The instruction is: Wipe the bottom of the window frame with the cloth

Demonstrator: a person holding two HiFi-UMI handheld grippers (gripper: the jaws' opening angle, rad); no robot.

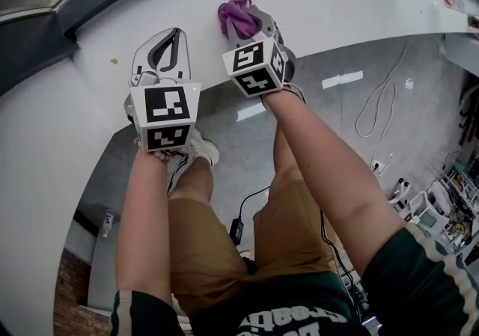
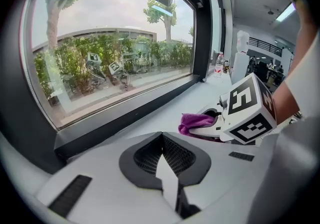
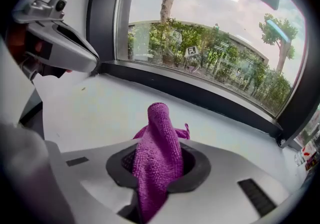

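A purple cloth (image 3: 157,153) is pinched in my right gripper (image 1: 247,24), which is shut on it above the white window sill (image 1: 322,5). The cloth (image 1: 235,14) sticks out past the jaws toward the window; it also shows in the left gripper view (image 2: 196,121). My left gripper (image 1: 163,54) hovers over the sill to the left of the right one, jaws shut with nothing between them (image 2: 162,155). The dark bottom rail of the window frame (image 3: 200,96) runs along the far edge of the sill (image 2: 125,118).
The window glass (image 2: 110,53) looks out on trees and hedges. The sill's front edge drops to a grey floor with a white cable (image 1: 378,114) and a black adapter (image 1: 238,228). The person's legs and a shoe (image 1: 196,151) are below the grippers.
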